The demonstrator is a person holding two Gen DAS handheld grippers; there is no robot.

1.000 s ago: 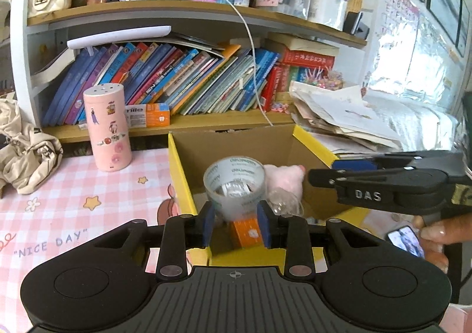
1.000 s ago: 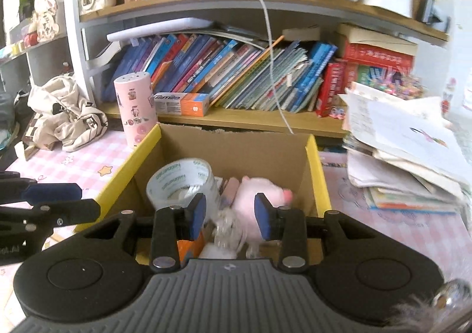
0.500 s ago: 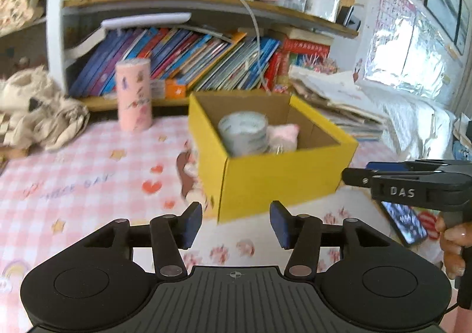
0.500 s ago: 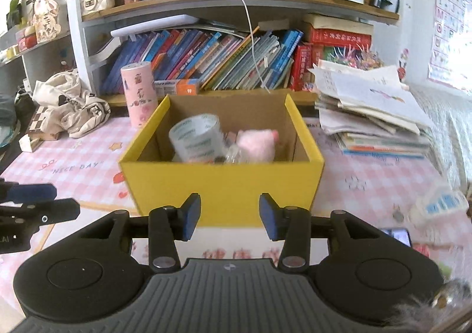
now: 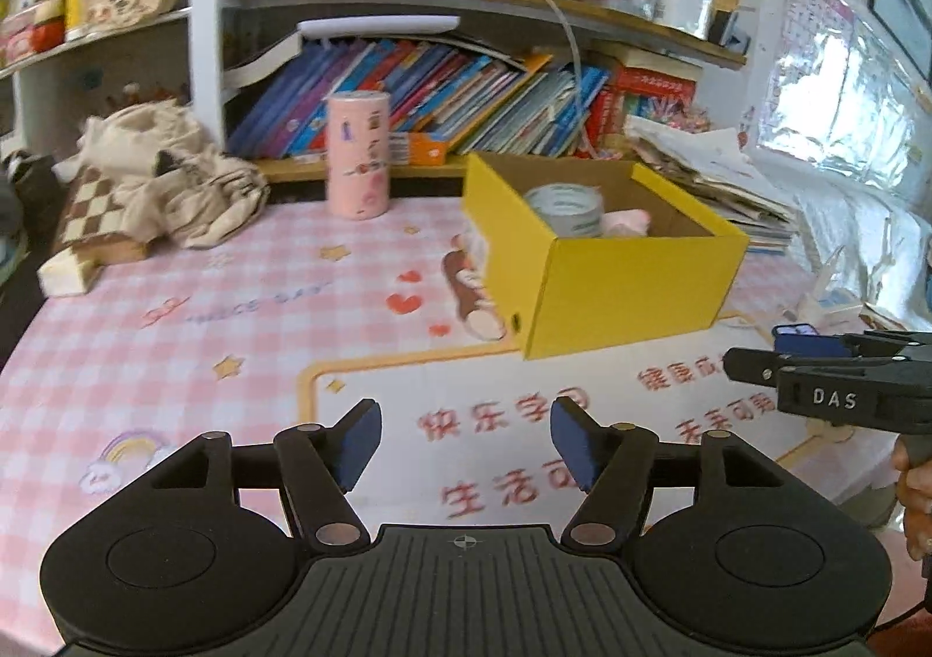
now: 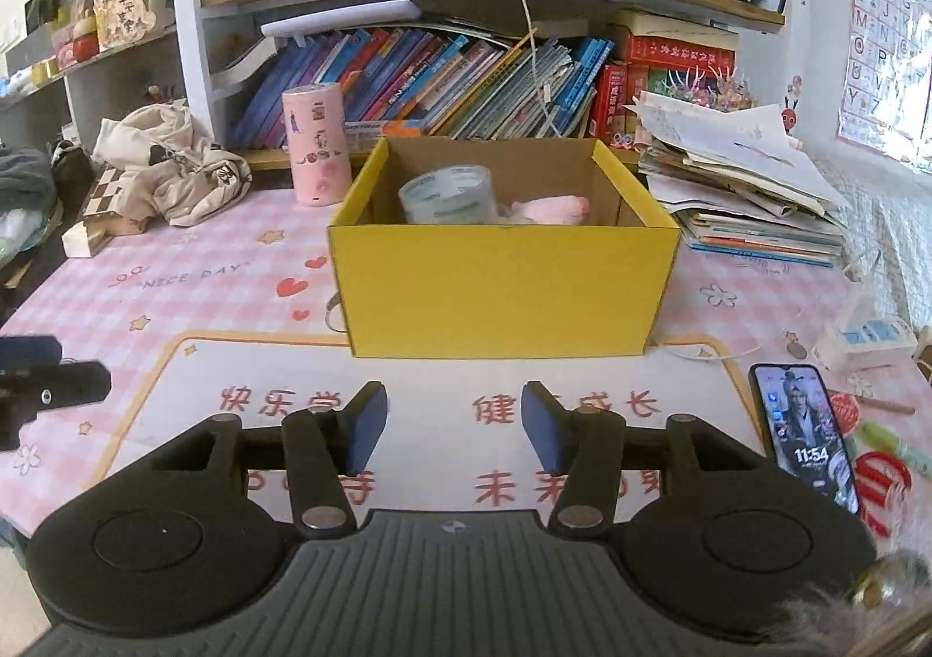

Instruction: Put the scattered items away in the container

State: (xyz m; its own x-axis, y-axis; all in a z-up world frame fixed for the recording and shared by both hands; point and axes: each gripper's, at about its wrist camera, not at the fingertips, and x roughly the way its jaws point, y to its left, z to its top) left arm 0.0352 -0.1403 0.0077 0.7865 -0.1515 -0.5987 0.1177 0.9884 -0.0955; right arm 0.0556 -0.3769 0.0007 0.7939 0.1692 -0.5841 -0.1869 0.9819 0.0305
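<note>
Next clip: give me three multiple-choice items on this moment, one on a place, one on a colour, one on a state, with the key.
1. Where is the tape roll?
A. inside the box
B. on the shelf
C. in a gripper

2. What colour is the box outside?
A. blue
B. yellow
C. white

3. How is the left gripper?
A. shut on the tape
B. shut on the pink toy
C. open, holding nothing

Key:
1. A: the roll stands between the box walls beside the pink plush toy.
2. B: its front and rim are yellow.
3. C: its jaws, which have just been opening, stand apart over bare tablecloth.
</note>
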